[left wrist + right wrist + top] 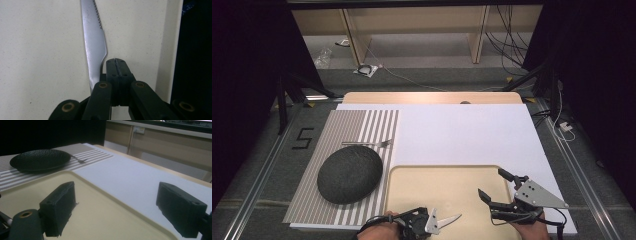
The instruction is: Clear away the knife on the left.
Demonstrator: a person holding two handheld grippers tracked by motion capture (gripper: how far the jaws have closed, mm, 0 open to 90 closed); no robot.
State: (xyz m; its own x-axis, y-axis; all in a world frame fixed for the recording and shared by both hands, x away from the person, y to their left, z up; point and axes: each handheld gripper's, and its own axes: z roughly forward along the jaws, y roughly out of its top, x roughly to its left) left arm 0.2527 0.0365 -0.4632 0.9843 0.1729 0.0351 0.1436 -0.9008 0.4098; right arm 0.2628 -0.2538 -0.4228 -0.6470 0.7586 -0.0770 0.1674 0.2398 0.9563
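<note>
Knife [94,42] sits gripped by its handle in the left gripper [116,60], whose 2 jaws are fully closed; its serrated blade points forward over the near edge of the tray [412,175]. Right gripper [494,186] hovers over the tray's right side, jaws wide apart and empty. Plate [350,173] and fork [369,143] lie left on the striped mat [312,165], nearer the left hand.

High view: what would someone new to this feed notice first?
Likely the knife sticking out of the shut left gripper over the near edge of the beige tray. Next, the black plate on the striped mat at the left, a fork just beyond it. The right gripper hangs open over the tray's right side.
</note>
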